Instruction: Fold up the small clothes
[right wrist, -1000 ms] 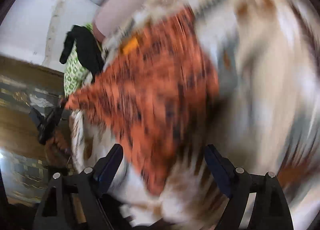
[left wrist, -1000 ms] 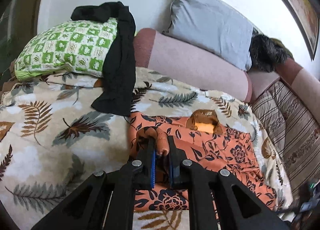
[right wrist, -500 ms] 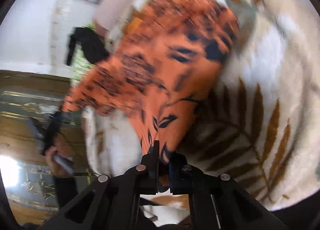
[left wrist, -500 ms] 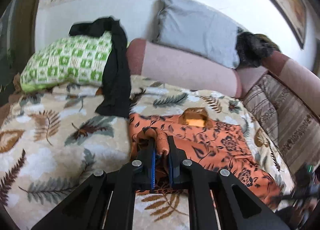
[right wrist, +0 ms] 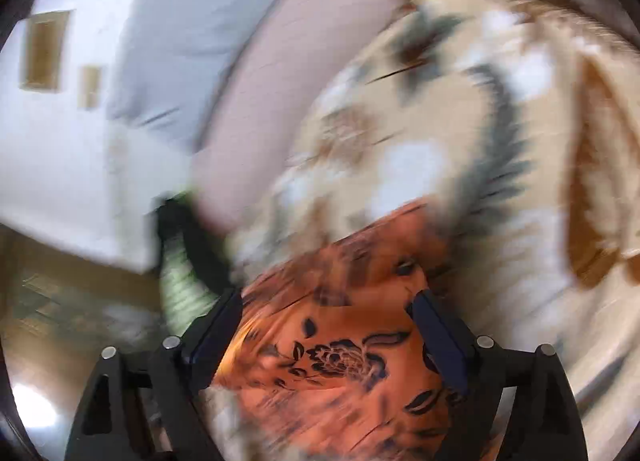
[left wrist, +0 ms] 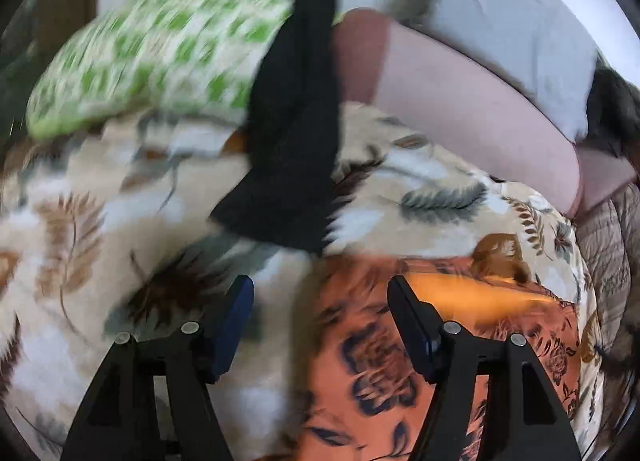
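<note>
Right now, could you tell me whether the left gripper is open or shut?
Open. The left gripper has its jaws spread wide with nothing between them; the orange floral garment lies on the leaf-print blanket beyond them.

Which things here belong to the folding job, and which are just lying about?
Part of the job:
orange floral garment, flat on the leaf-print bedspread
left hand-held gripper, open
right hand-held gripper, open

Just lying about:
green checked pillow
black garment draped over that pillow
grey pillow
pink bolster
</note>
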A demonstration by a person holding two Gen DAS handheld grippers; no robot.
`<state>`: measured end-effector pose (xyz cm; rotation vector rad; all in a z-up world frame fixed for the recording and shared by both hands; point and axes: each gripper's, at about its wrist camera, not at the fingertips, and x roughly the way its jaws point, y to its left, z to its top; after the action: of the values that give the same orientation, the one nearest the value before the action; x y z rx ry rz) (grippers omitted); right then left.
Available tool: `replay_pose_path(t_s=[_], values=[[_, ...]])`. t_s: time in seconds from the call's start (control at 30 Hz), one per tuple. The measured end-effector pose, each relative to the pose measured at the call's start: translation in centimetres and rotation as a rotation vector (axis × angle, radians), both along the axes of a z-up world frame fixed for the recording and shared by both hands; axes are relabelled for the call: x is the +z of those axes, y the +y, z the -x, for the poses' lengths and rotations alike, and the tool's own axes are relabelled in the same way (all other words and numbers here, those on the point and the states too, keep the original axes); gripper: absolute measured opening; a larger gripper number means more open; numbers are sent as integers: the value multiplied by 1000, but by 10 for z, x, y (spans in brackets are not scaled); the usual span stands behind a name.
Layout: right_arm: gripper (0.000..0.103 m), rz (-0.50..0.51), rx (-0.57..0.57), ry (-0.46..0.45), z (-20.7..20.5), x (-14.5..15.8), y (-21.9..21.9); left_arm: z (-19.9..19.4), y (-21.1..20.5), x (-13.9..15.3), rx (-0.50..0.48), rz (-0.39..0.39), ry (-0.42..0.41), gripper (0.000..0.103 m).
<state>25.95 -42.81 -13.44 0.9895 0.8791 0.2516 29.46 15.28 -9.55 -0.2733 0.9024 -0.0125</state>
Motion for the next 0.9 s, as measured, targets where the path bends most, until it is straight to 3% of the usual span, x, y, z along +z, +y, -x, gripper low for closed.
replay_pose_path(t_s=[0.03,0.13,0.23,0.33,0.37,0.43,0.47,0.53,0.6,0.67,0.77,0.83,0.9], values=[[89,13,23,1,11,-6,5,11,5,-2,-10,10,-12,70],[89,206,128,26,37,-12,23,61,7,-8,-95,-1,-29,70],[89,357,230,63,43,-23,40,84,-12,-29,-199,-24,37,72],[87,369,287,104,33,-45,52,81,-35,-58,-245,-29,135,72],[85,380,297,140,27,-51,60,78,-42,-68,-254,-32,167,59],[58,413,322,167,20,-47,72,72,-50,-69,-241,-53,173,36],[21,364,331,177,19,-44,73,69,-53,-65,-248,-39,188,19],[21,374,330,171,21,-28,77,69,-57,-48,-230,-35,175,15],[20,335,283,128,27,-6,74,82,-58,-17,-227,-38,110,14],[20,308,271,73,42,18,74,111,-59,20,-258,-27,36,14],[20,336,298,-1,89,56,79,163,-57,51,-277,-37,-23,15],[20,312,306,-5,132,64,74,200,-50,45,-267,-11,0,17],[27,304,322,47,170,45,68,228,-44,9,-269,15,56,30]])
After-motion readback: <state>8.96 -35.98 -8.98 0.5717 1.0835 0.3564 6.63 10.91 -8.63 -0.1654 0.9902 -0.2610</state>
